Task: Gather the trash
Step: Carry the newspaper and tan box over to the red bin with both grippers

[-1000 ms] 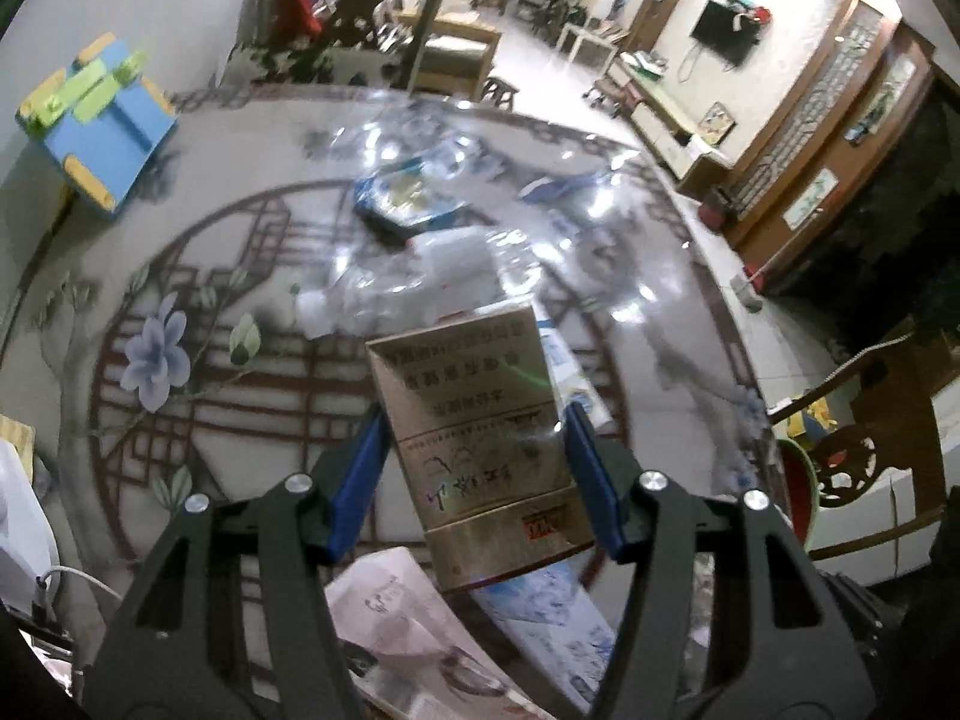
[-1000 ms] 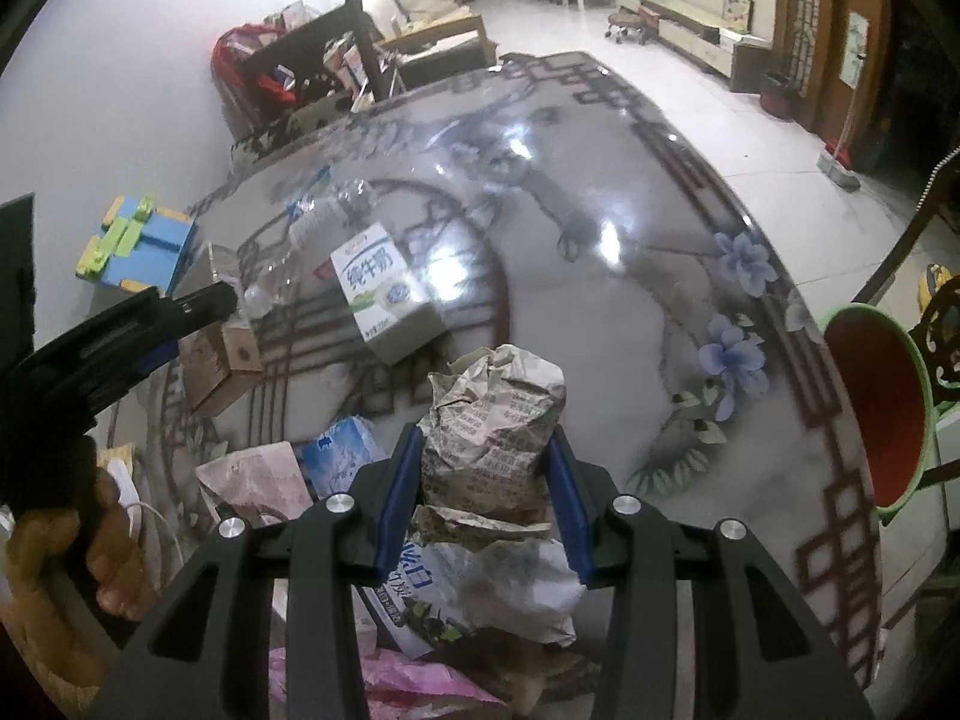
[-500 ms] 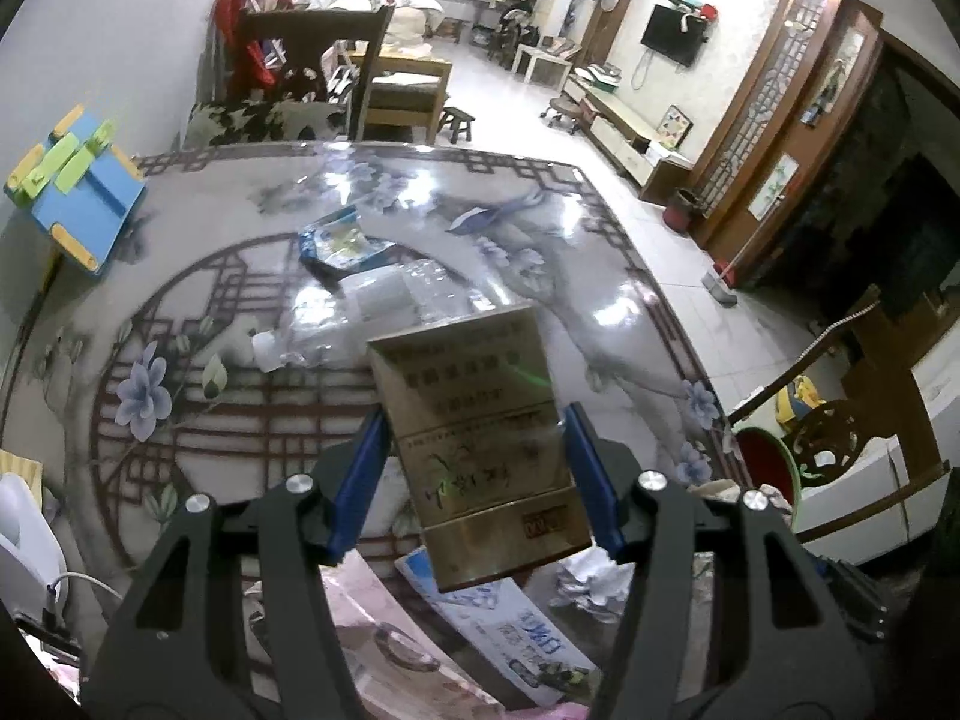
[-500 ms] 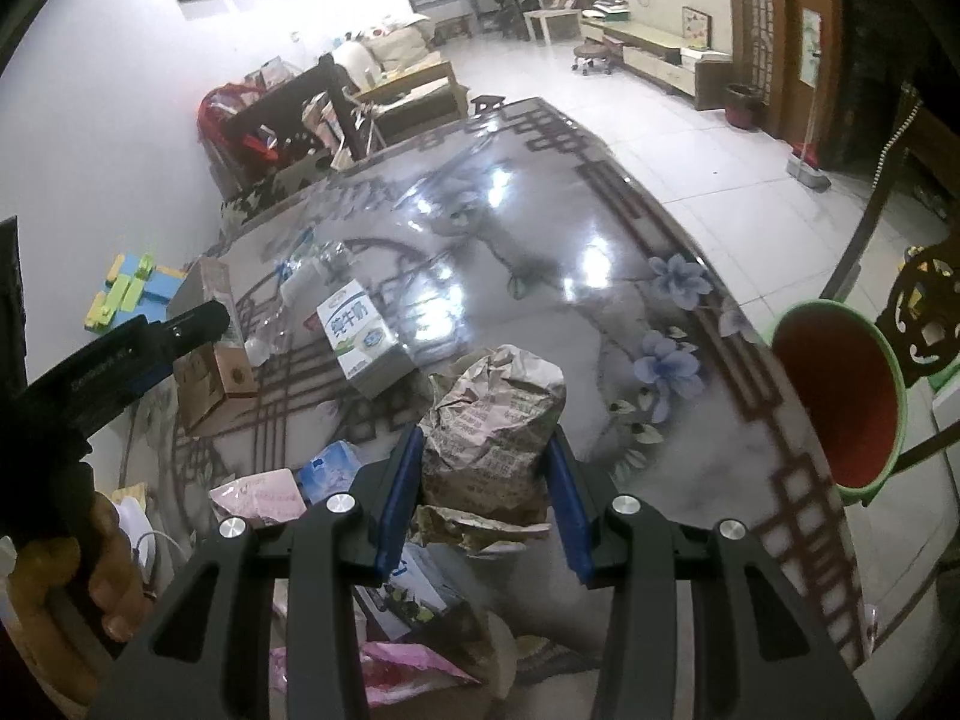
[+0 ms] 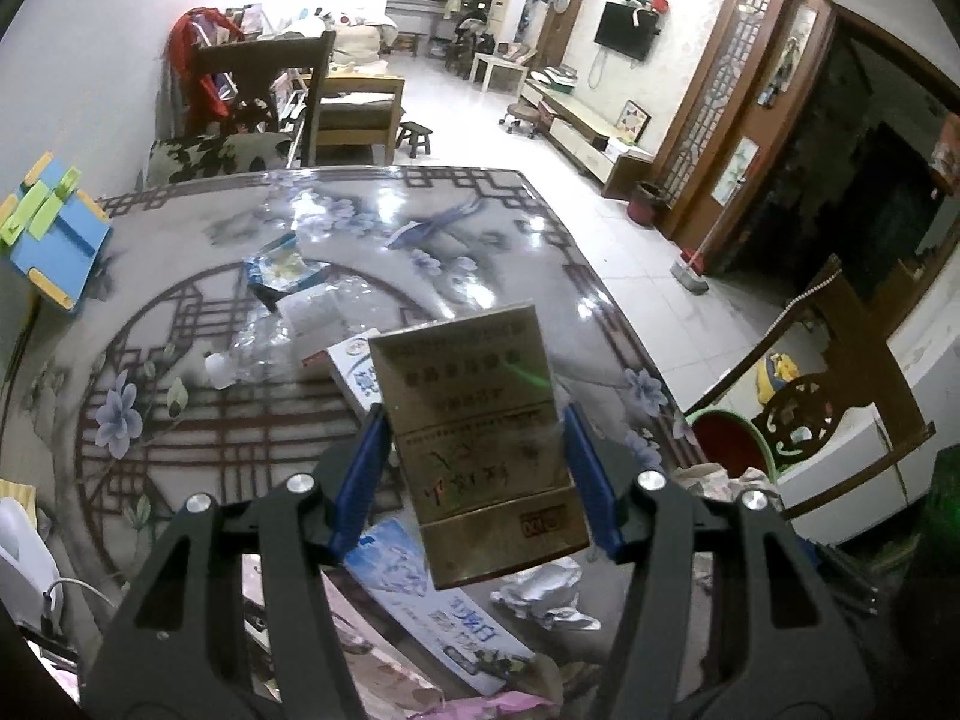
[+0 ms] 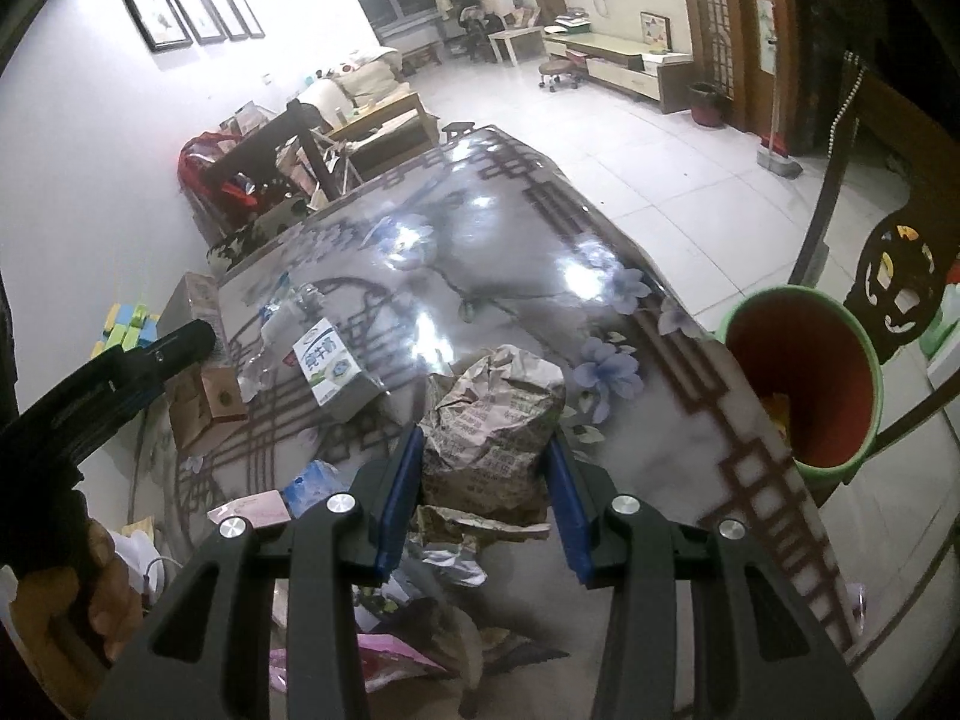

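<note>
My left gripper (image 5: pixel 474 468) is shut on a gold carton (image 5: pixel 480 438) and holds it above the patterned table (image 5: pixel 180 420). My right gripper (image 6: pixel 483 486) is shut on a crumpled newspaper ball (image 6: pixel 495 420), lifted over the table's near edge. A green bin with a red inside (image 6: pixel 804 384) stands on the floor just right of the table; it also shows in the left wrist view (image 5: pixel 729 441). The left gripper with its carton (image 6: pixel 201 402) shows at the left of the right wrist view.
On the table lie a white milk carton (image 6: pixel 330 366), a crushed clear bottle (image 5: pixel 264 348), a blue wrapper (image 5: pixel 279 267), flat paper packs (image 5: pixel 432 612) and pink wrappers (image 6: pixel 360 666). A carved wooden chair (image 6: pixel 894 276) stands behind the bin. A blue stand (image 5: pixel 51 240) leans at far left.
Both grippers have risen and tilted up with their loads. The bin has come closer and larger in the right wrist view, and more of the room shows.
</note>
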Available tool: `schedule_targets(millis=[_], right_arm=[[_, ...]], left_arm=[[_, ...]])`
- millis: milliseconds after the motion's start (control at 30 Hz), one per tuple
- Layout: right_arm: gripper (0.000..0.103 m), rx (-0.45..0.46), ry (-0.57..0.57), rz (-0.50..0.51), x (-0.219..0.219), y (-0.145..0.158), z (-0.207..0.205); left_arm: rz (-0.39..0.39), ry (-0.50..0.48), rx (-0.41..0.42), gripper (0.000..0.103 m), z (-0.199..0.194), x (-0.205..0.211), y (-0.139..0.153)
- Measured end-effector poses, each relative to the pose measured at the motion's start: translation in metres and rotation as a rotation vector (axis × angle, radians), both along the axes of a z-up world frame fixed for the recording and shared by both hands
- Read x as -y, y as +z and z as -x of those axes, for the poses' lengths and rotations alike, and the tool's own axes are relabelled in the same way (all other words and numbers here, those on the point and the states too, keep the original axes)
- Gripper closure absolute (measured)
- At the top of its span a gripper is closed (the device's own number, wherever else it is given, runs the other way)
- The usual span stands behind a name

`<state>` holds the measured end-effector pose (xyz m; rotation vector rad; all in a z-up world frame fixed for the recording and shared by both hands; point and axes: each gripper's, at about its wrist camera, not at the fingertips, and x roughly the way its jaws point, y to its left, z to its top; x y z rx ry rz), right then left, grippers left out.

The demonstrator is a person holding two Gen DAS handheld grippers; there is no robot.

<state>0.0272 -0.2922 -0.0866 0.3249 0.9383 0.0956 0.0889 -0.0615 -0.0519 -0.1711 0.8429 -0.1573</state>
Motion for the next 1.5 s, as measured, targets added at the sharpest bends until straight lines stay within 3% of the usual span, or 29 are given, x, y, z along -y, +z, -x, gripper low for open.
schedule_targets(millis=[833,1500], right_arm=[[0.063,-0.027,-0.060,-0.042,0.058,-0.008,0.001],[0.063,-0.029,-0.126,-0.036,0.129,-0.007,-0.002]], left_arm=[[-0.052,-0.077,-0.015,0.047,-0.004,0.064,-0.004],[-0.043,-0.134,-0.025,0.048,-0.021,0.135,-0.006]])
